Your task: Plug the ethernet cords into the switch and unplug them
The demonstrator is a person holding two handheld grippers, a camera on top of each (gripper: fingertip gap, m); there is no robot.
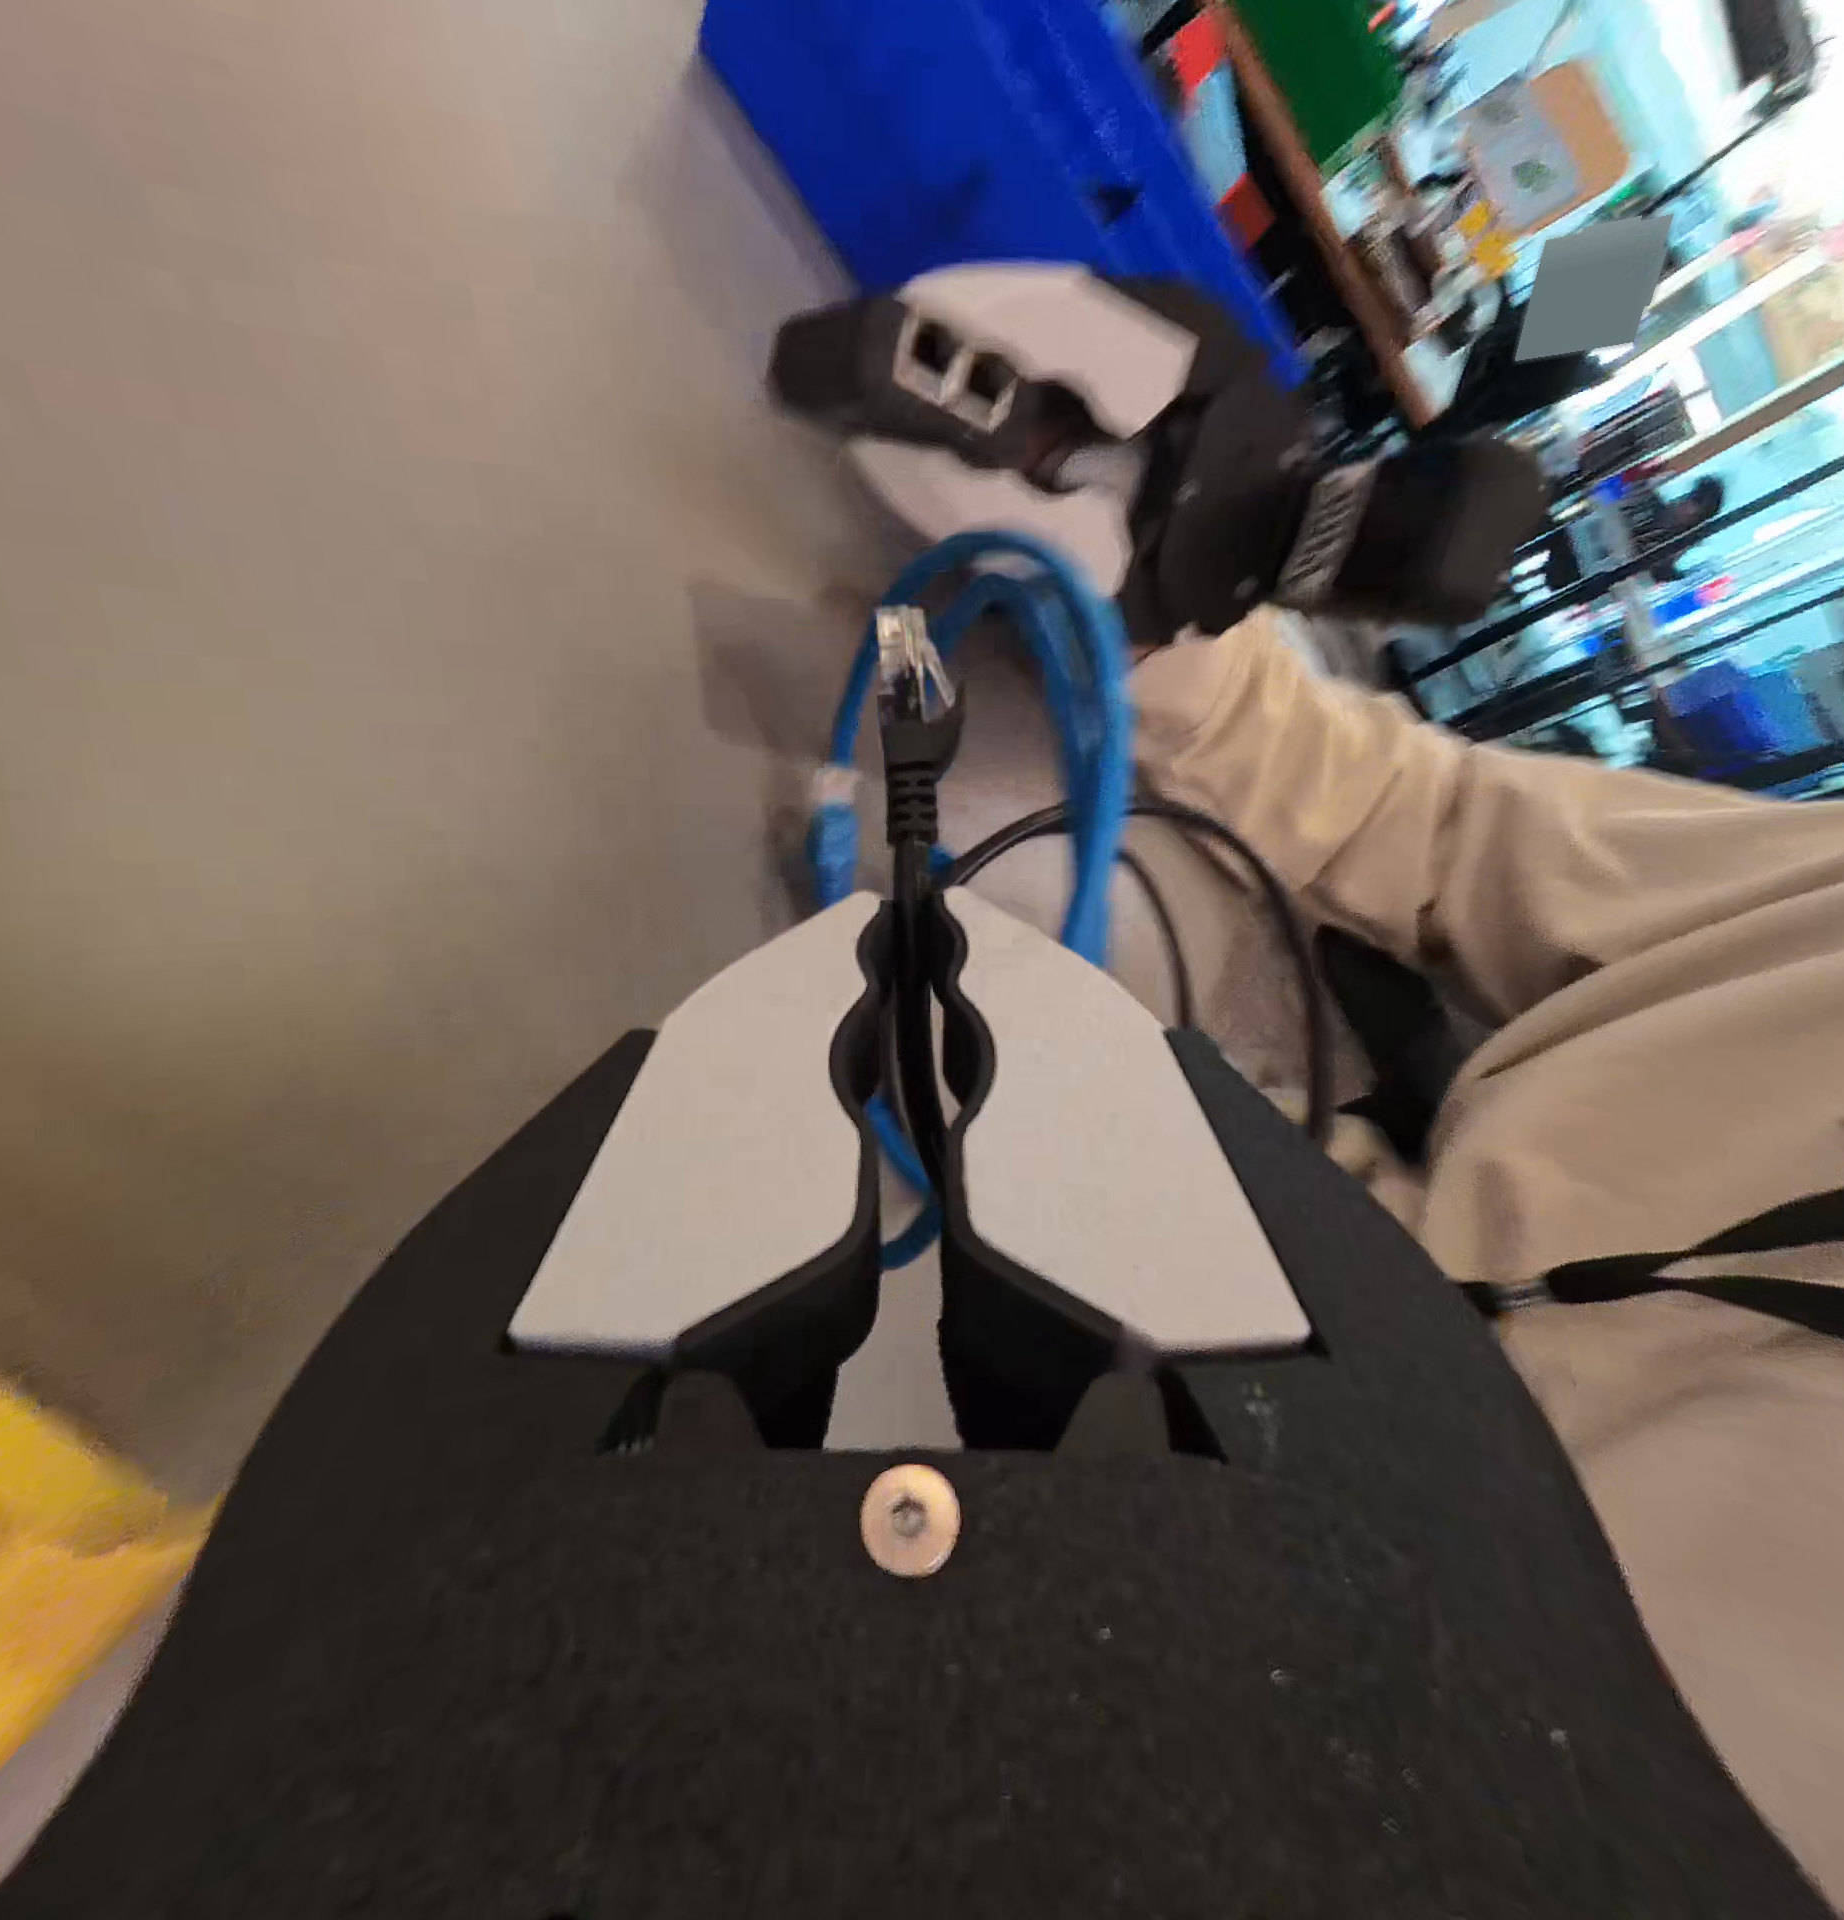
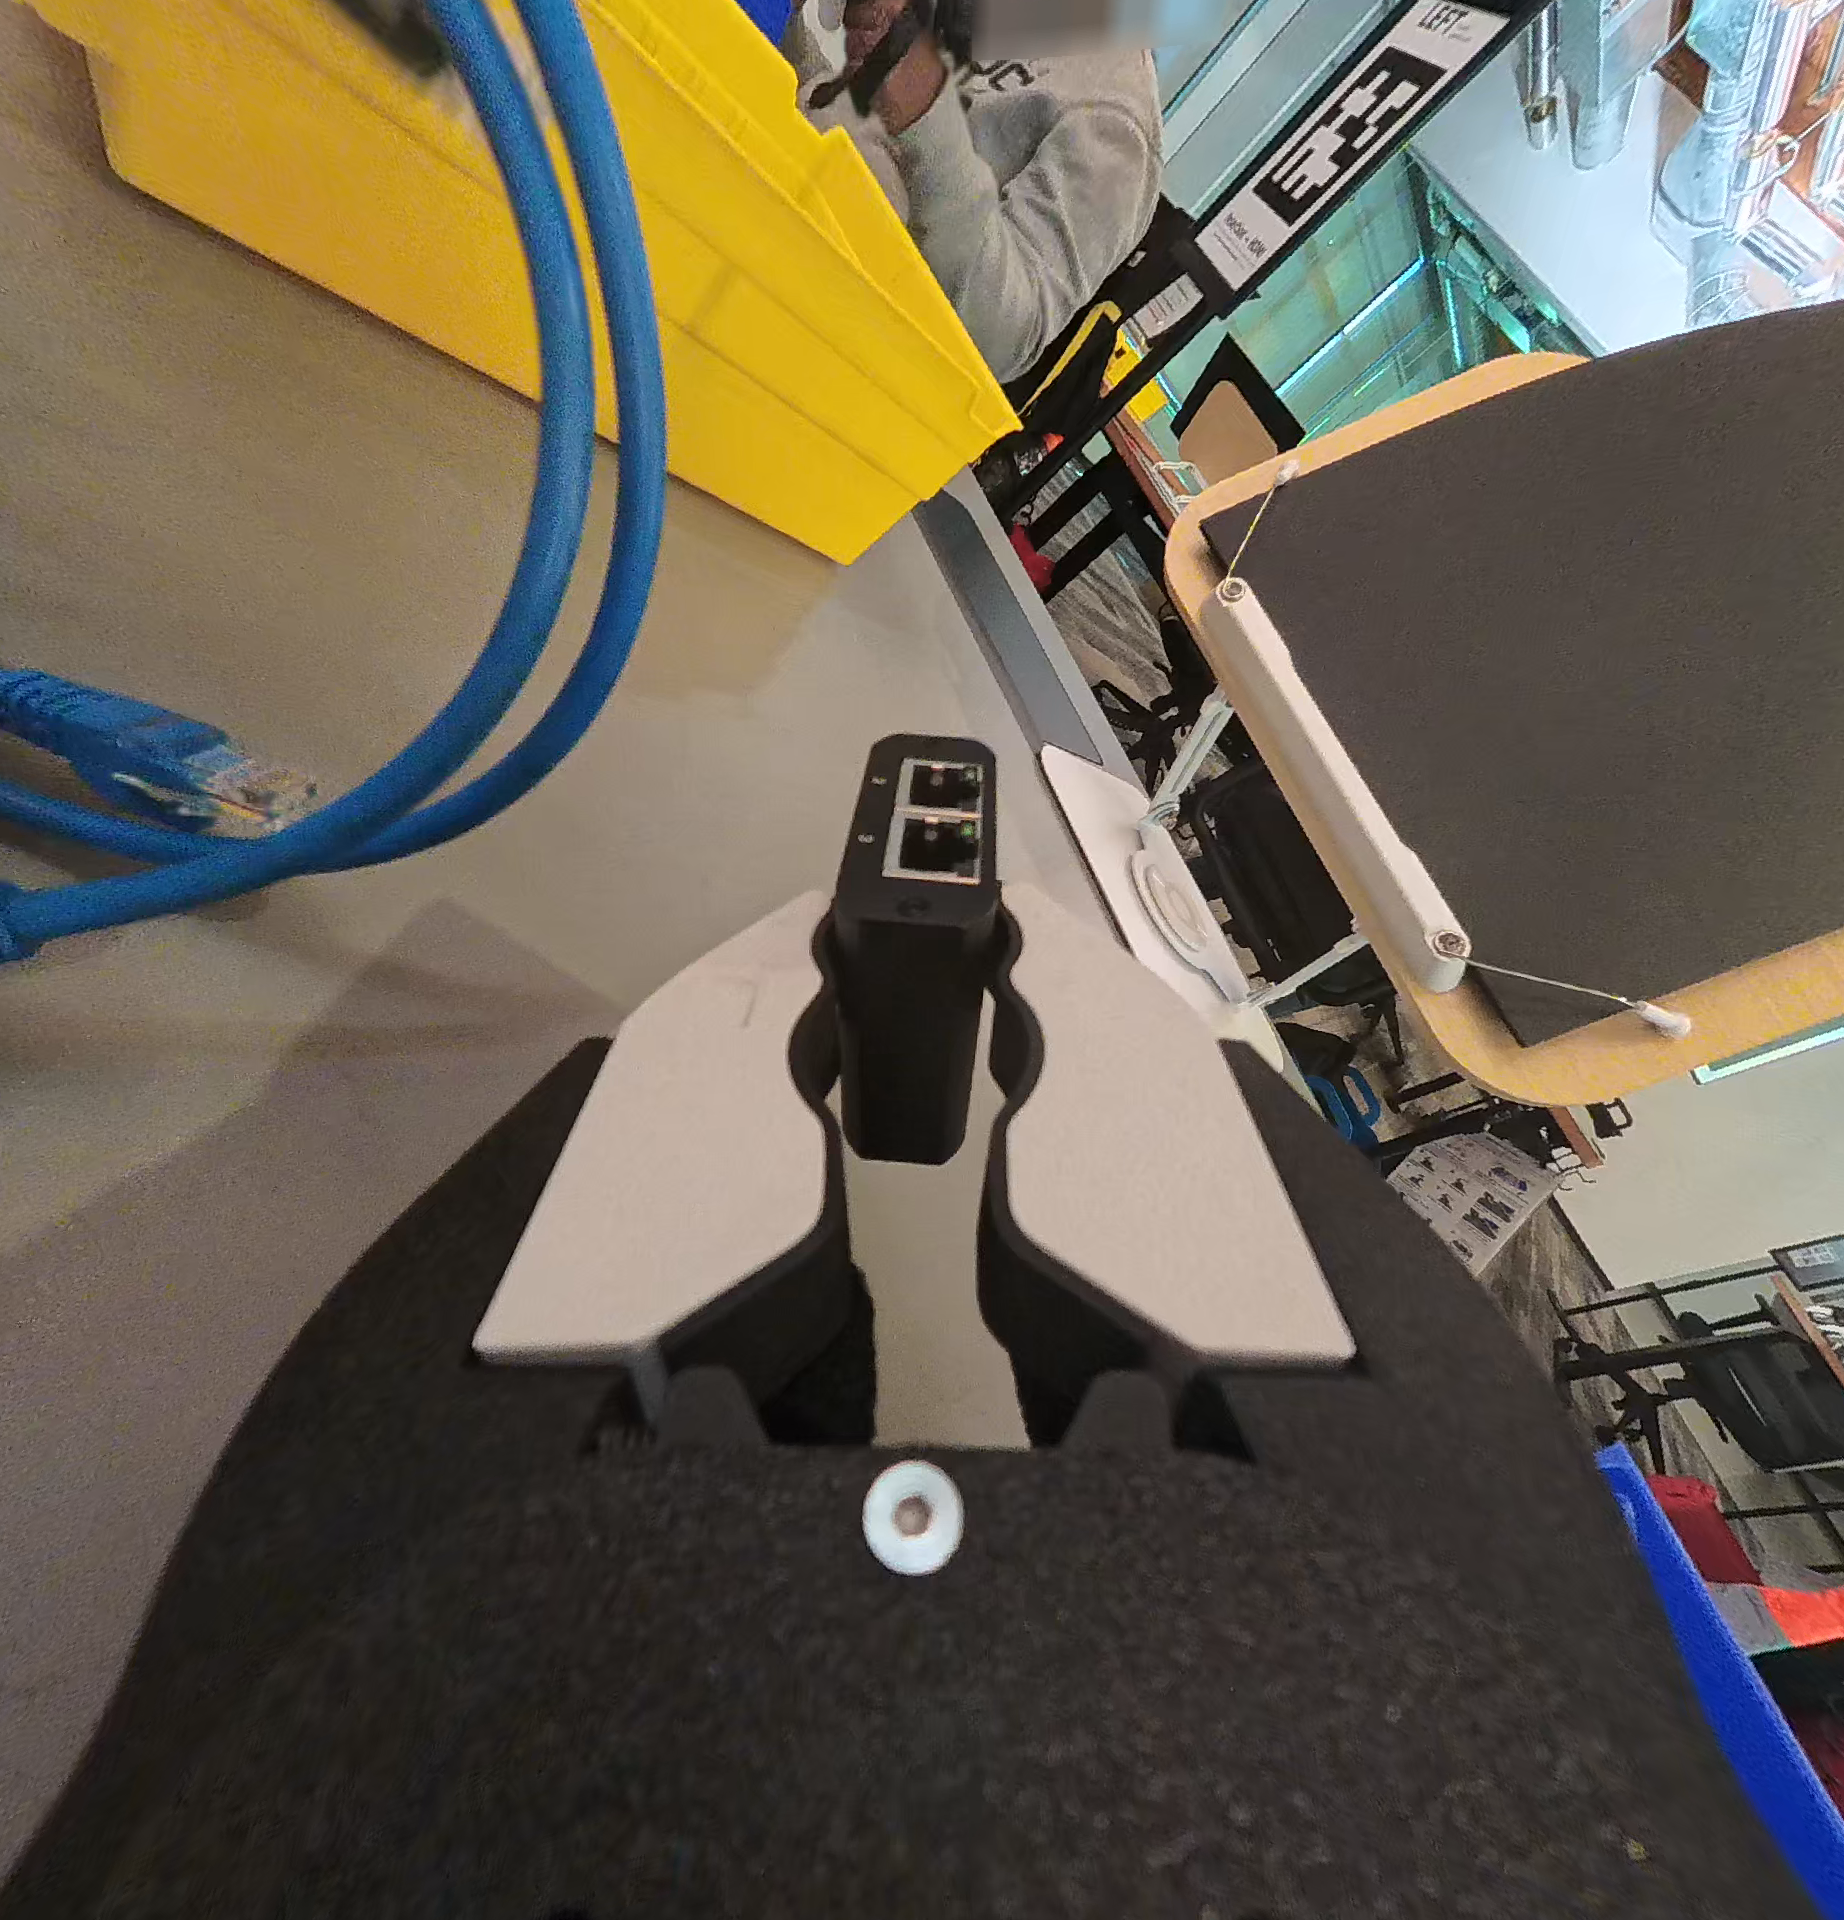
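The left gripper (image 1: 913,914) is pinching a black ethernet cord (image 1: 913,790) between its closed fingers, gripping it just behind the strain-relief boot, so the clear plug (image 1: 905,649) is sticking out beyond the fingertips and pointing away toward the far side. Only the left wrist view is showing this black cord; it is trailing back to the right, past a beige sleeve (image 1: 1417,852). Farther off in that view, up and to the right, the right gripper (image 1: 1011,416) is holding the switch (image 1: 939,379), blurred, with its two ports facing the plug but well apart from it. A blue bin (image 1: 949,135) is sitting behind it on the tan table (image 1: 326,520).

The right wrist view is showing the switch (image 2: 916,935) sharply: the right gripper (image 2: 913,925) is clamping its black body between the jaws, the port end protruding just past the fingertips with both sockets empty. This view alone is showing the yellow bin (image 2: 689,260) far left and a dark board with a wooden rim (image 2: 1572,644) at right. The blue ethernet cord (image 2: 544,520) is looping on the table to the left, its plug (image 2: 243,784) lying loose; in the left view the same cord (image 1: 1084,707) is coiling beyond the fingertips.
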